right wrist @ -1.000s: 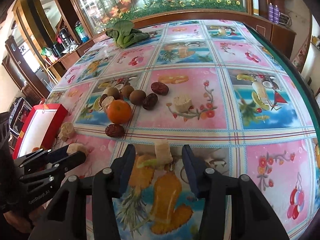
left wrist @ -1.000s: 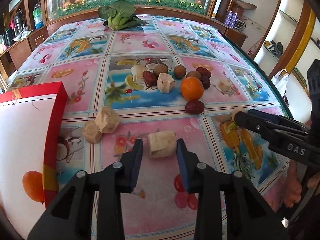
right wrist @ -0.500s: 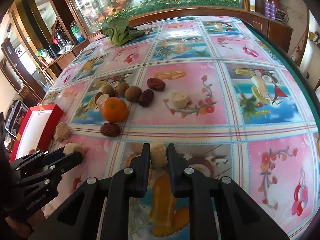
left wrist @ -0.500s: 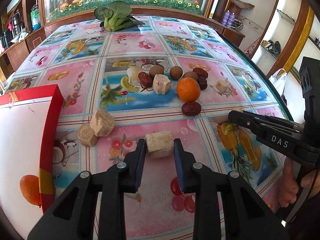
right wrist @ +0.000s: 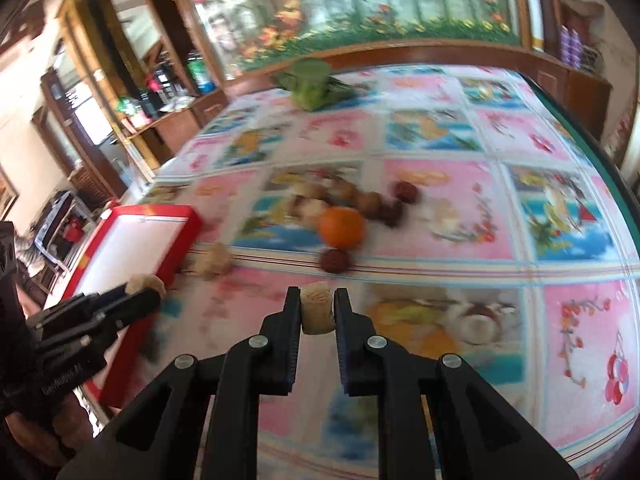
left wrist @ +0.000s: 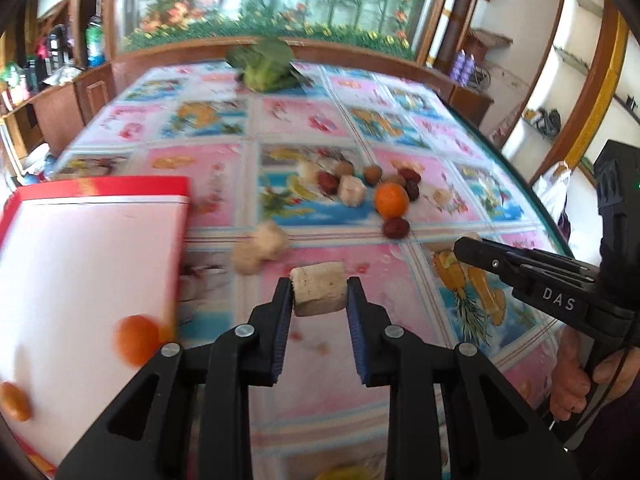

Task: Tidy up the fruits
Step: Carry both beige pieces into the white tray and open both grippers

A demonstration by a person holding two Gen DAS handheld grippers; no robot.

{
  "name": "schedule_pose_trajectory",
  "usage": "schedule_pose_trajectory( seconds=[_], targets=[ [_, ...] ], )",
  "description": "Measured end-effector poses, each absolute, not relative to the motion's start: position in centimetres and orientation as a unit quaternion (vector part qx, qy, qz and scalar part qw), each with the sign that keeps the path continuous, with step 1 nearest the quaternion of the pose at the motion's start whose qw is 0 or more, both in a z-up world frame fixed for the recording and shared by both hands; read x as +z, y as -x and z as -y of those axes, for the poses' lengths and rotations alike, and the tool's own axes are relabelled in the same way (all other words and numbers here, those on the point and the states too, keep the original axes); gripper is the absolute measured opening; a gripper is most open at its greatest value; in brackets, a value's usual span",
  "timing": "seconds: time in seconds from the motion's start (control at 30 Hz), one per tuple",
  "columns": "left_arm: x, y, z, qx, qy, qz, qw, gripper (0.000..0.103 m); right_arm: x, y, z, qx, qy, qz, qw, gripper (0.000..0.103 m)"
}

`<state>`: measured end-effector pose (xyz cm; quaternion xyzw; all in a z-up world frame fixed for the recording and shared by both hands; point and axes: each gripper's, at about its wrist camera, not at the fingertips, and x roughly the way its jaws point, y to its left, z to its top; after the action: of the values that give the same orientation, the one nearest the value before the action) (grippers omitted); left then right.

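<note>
Now the pale chunk [left wrist: 319, 289] is sitting squeezed between the pads of the left hand-held gripper [left wrist: 319, 294], lifted off the bench [left wrist: 400, 128]. The right hand-held gripper [right wrist: 317, 309] is pinching a thinner piece [right wrist: 317, 309] too. This looks like the carrying step. Next, both pieces are probably going left, over the red box [left wrist: 100, 196], then getting let go.

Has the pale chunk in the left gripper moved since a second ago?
Yes. The pale chunk, clamped in the left gripper, has risen off the tablecloth toward the red box.
</note>
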<state>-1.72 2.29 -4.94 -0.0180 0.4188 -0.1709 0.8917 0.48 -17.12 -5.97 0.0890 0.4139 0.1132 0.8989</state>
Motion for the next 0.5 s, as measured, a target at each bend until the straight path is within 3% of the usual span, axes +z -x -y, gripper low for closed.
schedule_pose_trajectory(
  seconds=[0.23,0.5],
  targets=[
    [-2.6,3.8,-10.9,-0.071,0.032,-0.380,0.922,0.029,-5.5,-1.4,9.7,0.175,-0.048,-0.421,0.889,0.014],
    [-3.5,4.7,-18.8,0.012,0.057,-0.378,0.924,0.029,-5.7,-3.0,-0.9,0.253,0.006,-0.412,0.875,0.014]
  ],
)
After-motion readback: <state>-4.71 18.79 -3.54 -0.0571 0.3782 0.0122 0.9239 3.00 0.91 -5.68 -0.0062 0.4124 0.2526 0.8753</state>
